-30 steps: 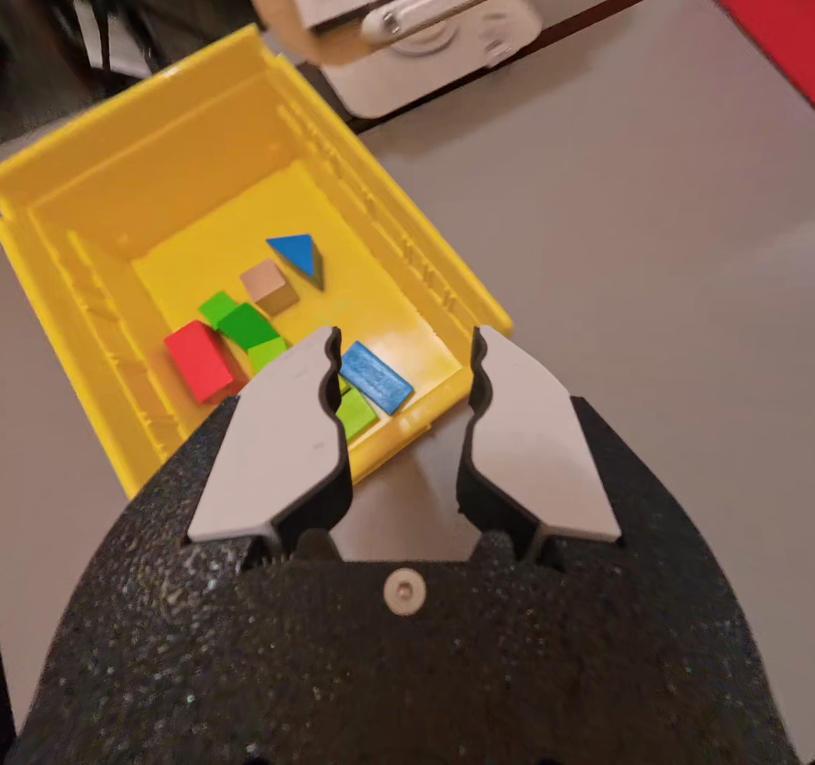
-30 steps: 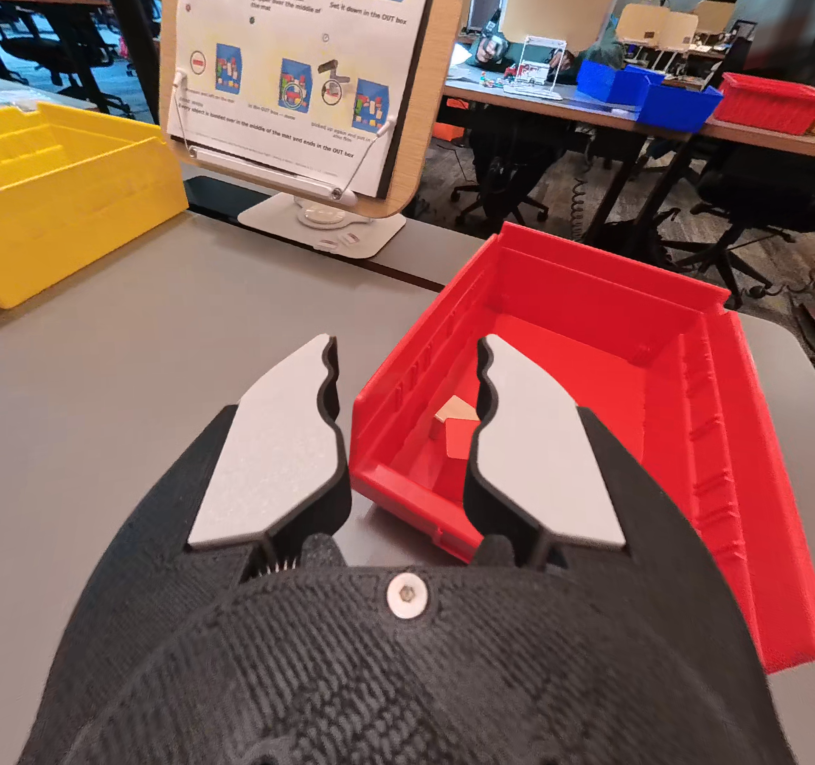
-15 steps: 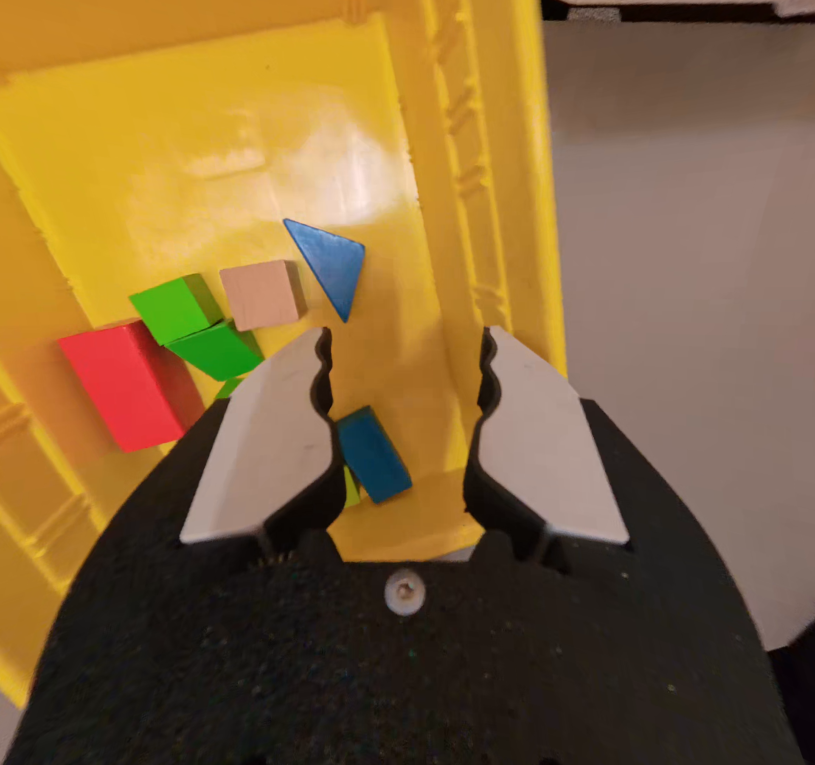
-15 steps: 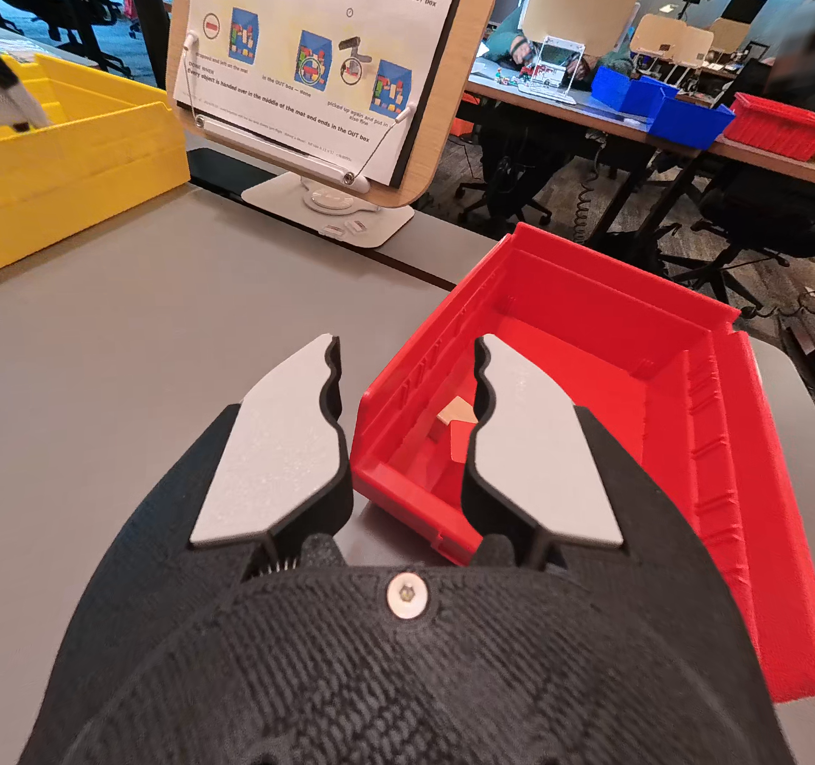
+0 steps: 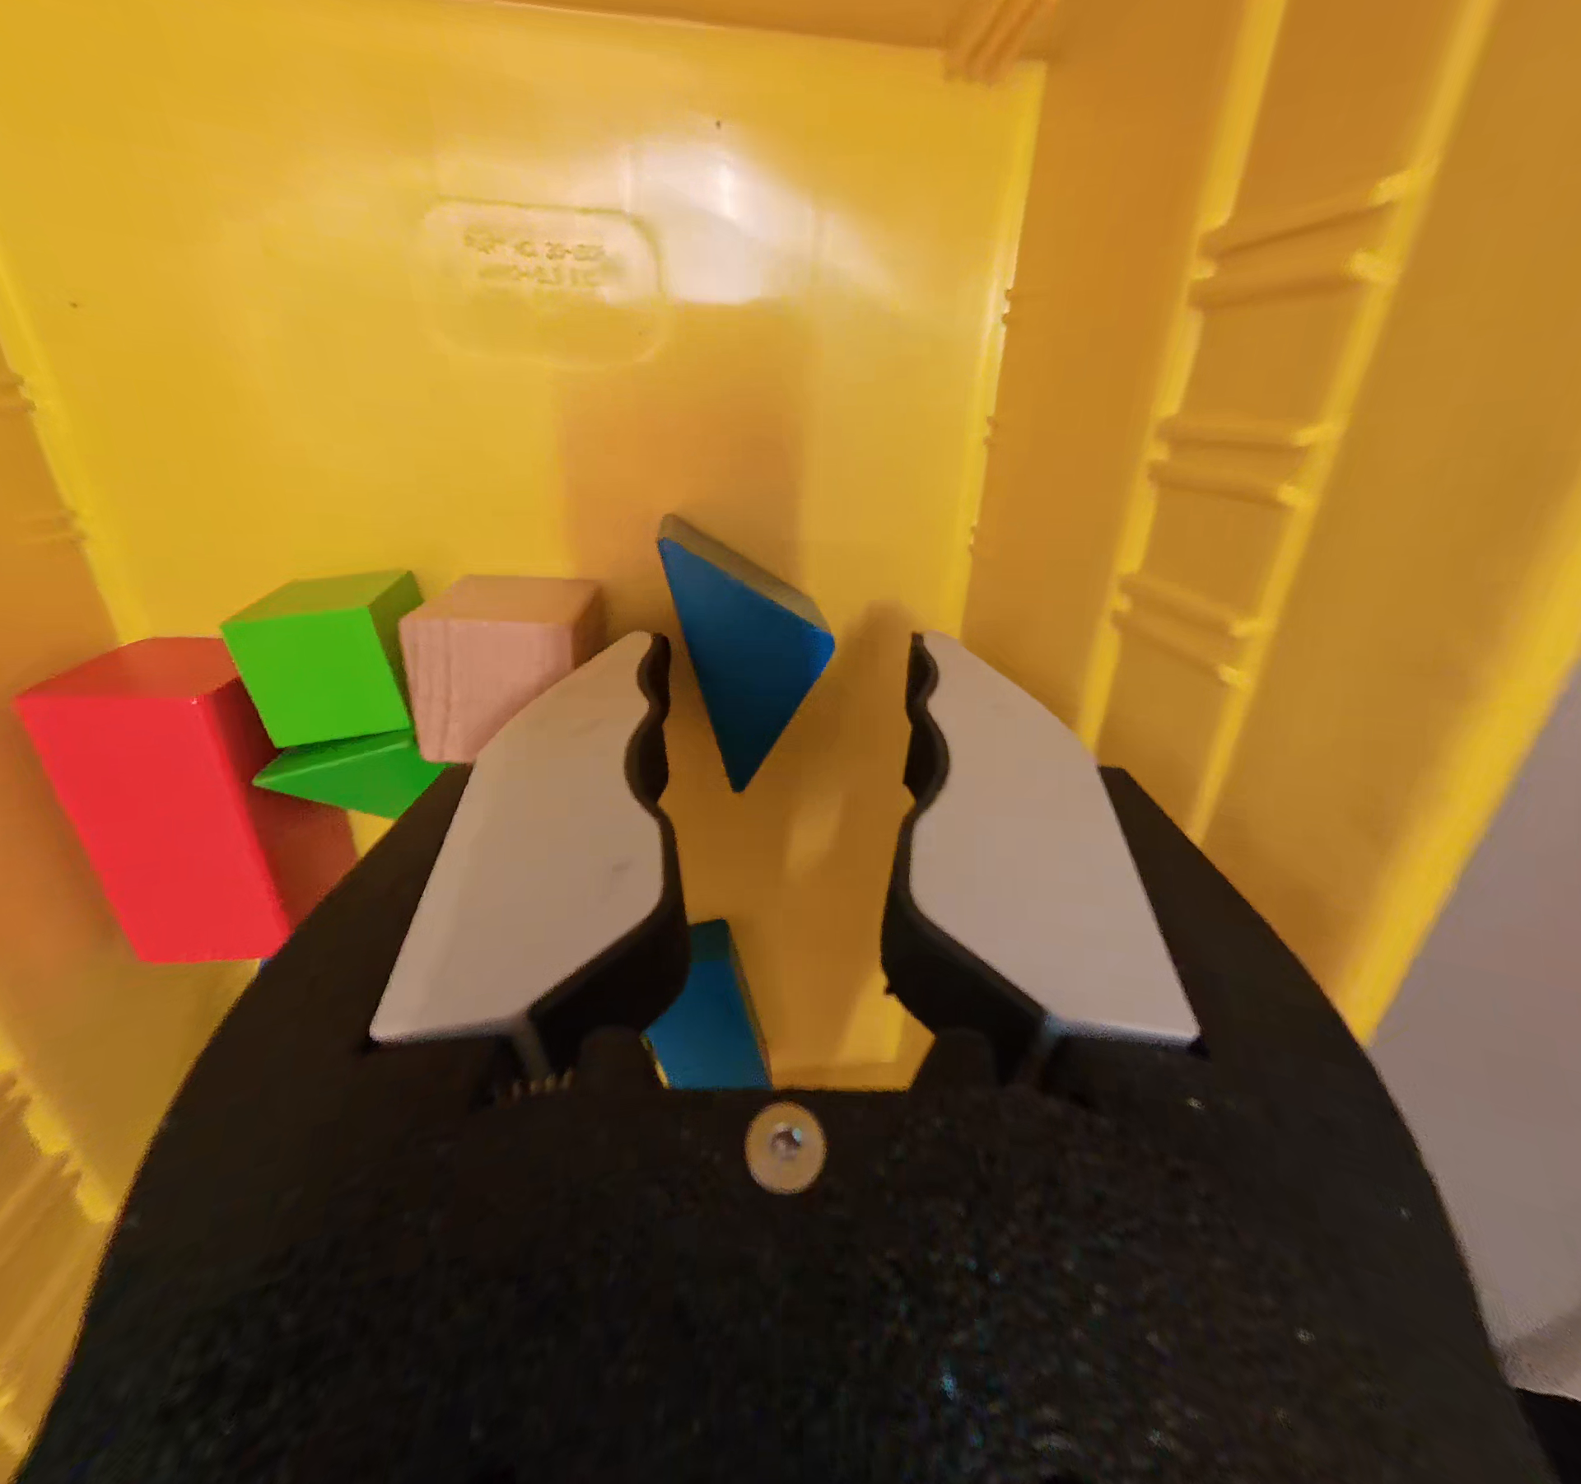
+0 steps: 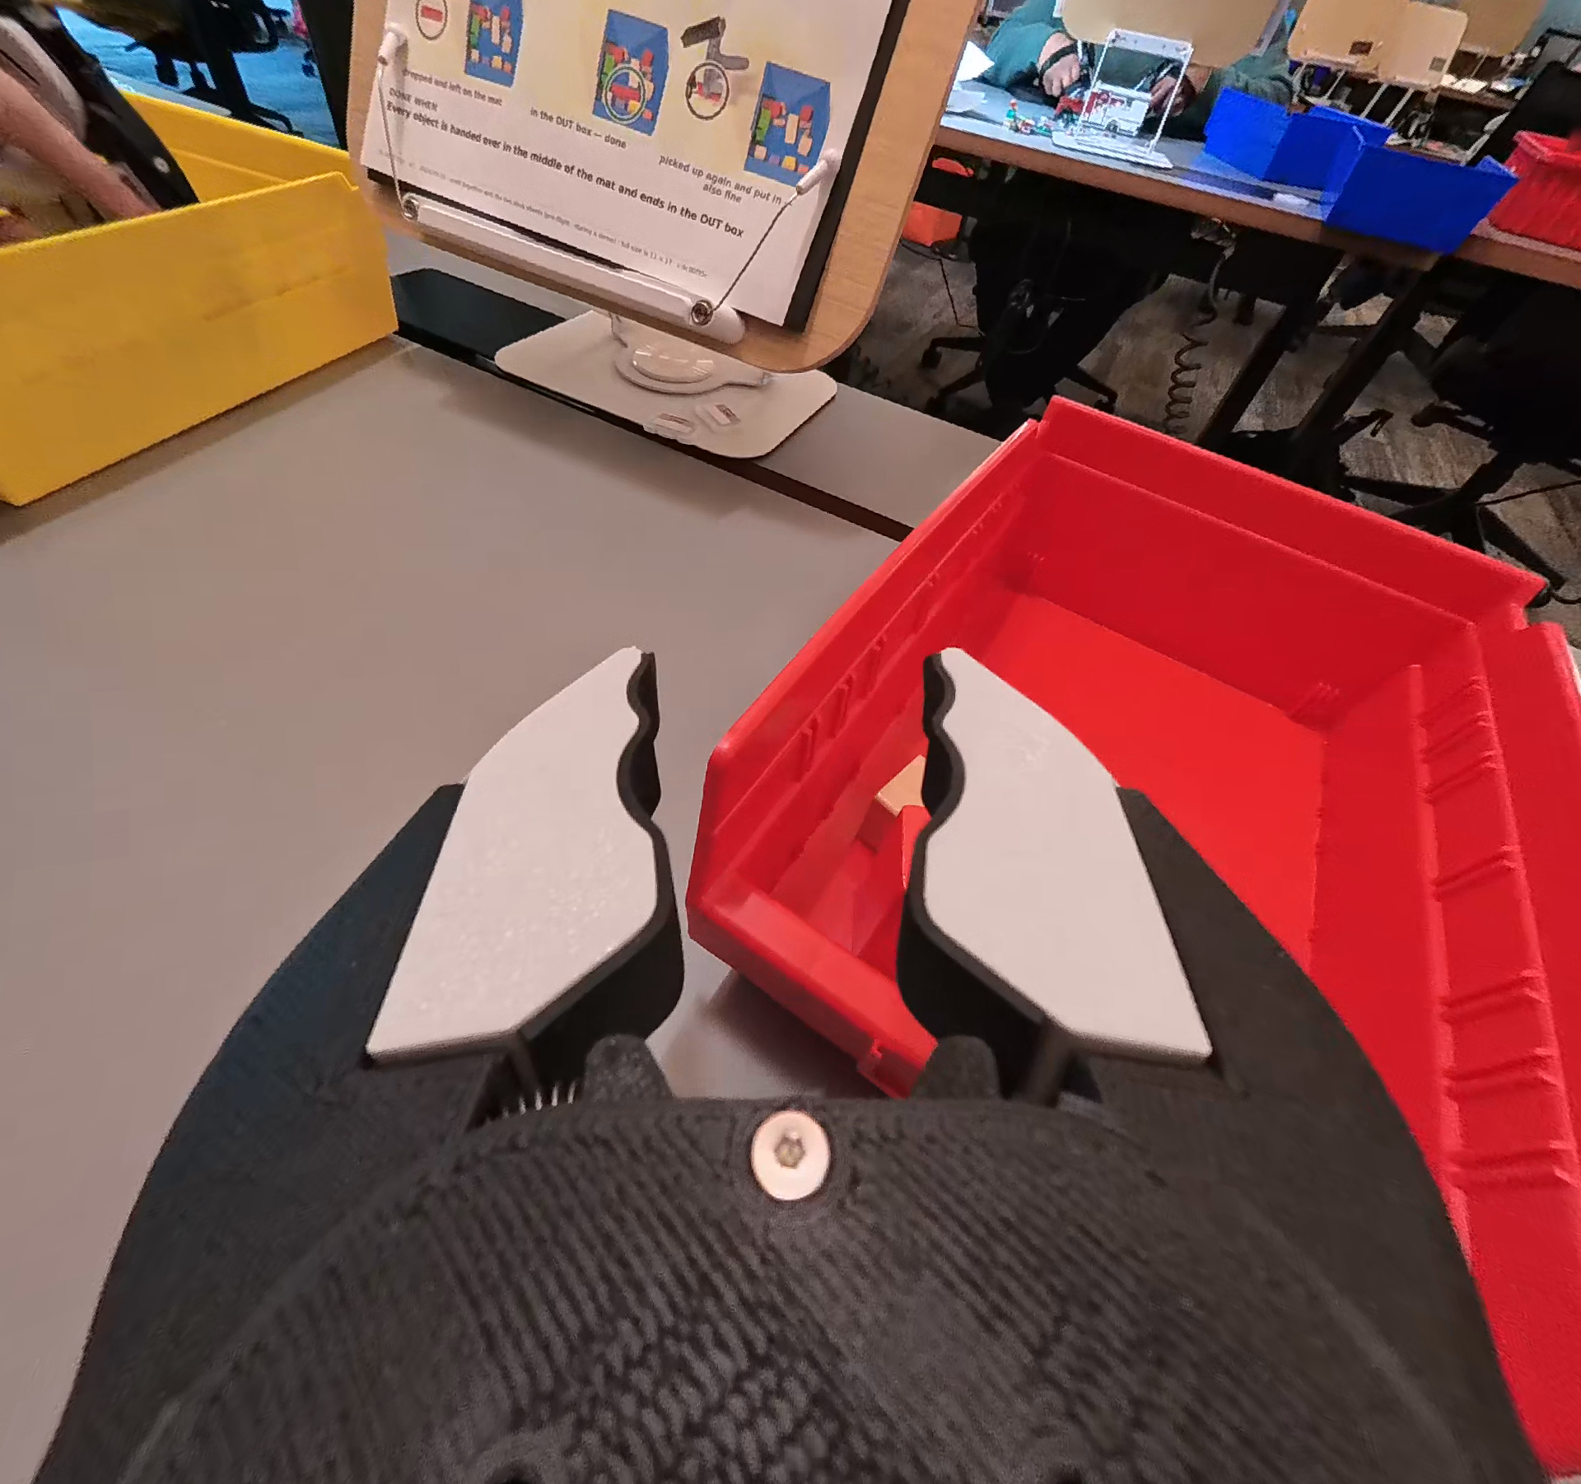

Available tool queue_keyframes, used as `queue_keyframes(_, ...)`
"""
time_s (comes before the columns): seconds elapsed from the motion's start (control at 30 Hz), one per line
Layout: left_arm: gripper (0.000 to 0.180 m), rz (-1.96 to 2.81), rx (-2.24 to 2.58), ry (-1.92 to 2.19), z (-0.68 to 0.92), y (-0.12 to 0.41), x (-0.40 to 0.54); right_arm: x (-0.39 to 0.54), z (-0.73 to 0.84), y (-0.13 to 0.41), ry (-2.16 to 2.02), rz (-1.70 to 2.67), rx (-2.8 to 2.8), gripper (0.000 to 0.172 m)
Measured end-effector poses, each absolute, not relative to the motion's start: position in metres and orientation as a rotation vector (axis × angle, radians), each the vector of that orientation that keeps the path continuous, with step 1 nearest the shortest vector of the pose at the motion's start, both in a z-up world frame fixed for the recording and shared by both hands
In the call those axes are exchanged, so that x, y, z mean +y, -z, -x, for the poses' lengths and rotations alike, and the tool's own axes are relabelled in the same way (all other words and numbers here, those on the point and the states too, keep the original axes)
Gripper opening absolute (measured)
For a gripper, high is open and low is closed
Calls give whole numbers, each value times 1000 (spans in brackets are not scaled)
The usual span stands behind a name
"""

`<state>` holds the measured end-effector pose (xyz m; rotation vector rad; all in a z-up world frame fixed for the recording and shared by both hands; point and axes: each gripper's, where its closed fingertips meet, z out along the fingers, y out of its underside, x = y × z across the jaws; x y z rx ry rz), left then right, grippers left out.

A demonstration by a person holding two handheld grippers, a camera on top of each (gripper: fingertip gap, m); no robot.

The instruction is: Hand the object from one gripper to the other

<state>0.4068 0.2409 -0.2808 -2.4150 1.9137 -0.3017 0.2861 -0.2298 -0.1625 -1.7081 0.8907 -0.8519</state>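
My left gripper [image 5: 783,656] is open, low inside the yellow bin [image 5: 1198,331]. A blue triangular block [image 5: 744,656] lies on the bin floor between the fingertips; the pads [image 5: 650,707] do not touch it. A blue flat block [image 5: 710,1015] lies under the jaws near the palm. A plain wooden cube [image 5: 488,664], a green cube [image 5: 325,656], a green wedge [image 5: 351,775] and a red block [image 5: 154,793] lie to the left. My right gripper [image 6: 791,724] is open and empty, above the grey table [image 6: 342,630] at the red bin's [image 6: 1283,673] left rim.
The red bin holds a wooden block [image 6: 898,793] and a red block [image 6: 907,844]. A sheet on a stand [image 6: 633,117] stands at the table's back edge. The yellow bin [image 6: 171,313] shows at the far left with a person's hand [image 6: 60,151] over it. Other tables and bins stand behind. The gap from one gripper's tips to the other's is roughly 50 cm. From my left tips it is roughly 6 cm to the green cube [image 5: 325,656]; from my right, 55 cm.
My left gripper has moved forward and down into the yellow bin, and the blue triangular block now lies between its open fingertips. My right gripper has barely moved and stays open.
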Motion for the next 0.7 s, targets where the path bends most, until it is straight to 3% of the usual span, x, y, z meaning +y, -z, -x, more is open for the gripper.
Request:
queue_keyframes(0.07, 50, 2400, 1924, 243, -405, 289, 244, -231, -287, 163, 850, 1704, 895, 60)
queue_keyframes(0.13, 32, 2381, 1916, 243, -406, 293, 245, -231, -287, 164, 847, 1705, 899, 60)
queue_keyframes(0.33, 32, 2168, 2013, 376, -412, 278, 246, -228, -287, 164, 835, 1701, 893, 60)
queue_keyframes(0.47, 32, 1994, 2070, 611, -405, 235, 240, -217, -283, 158, 827, 1698, 849, 60)
queue_keyframes(0.7, 32, 1760, 2201, 1491, -343, 132, 170, -175, -268, 140, 799, 1698, 659, 62)
